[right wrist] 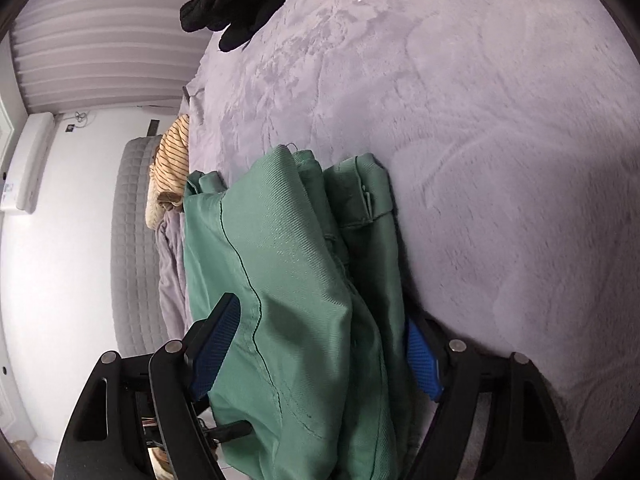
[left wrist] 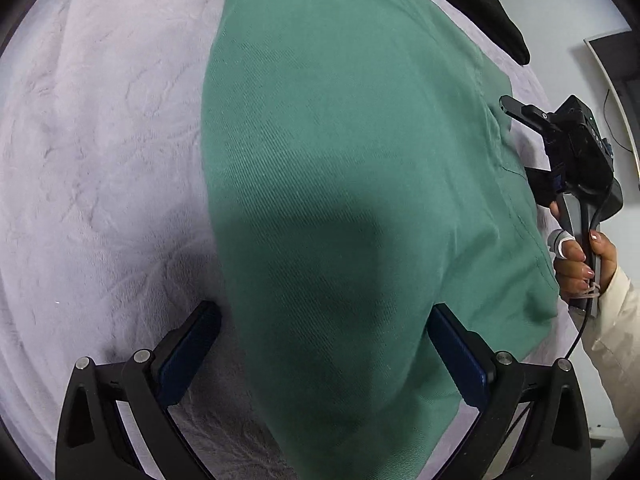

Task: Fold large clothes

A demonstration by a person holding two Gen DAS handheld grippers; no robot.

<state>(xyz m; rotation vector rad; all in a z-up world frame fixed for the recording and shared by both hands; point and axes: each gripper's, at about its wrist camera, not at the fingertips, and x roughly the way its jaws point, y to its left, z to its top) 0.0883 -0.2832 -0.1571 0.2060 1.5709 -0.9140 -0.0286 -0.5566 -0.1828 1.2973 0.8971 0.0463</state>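
Green trousers (right wrist: pixel 288 280) lengthwise between fingers (right wrist: pixel 214 344)

One green garment, two other clothes, two grippers of mine.

I count one green garment (left wrist: pixel 340 200), folded in several layers on the one lilac blanket (right wrist: pixel 500 140). Near the far edge lies one black garment (right wrist: pixel 224 4), and at the side one striped yellow cloth (right wrist: pixel 172 160). My grippers are two: the left gripper (left wrist: pixel 324 356) and the right gripper (right wrist: pixel 324 348), each with two blue fingers (right wrist: pixel 214 348).

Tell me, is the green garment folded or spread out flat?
Folded: the green garment lies in several stacked layers on the grey blanket, its edges doubled over.
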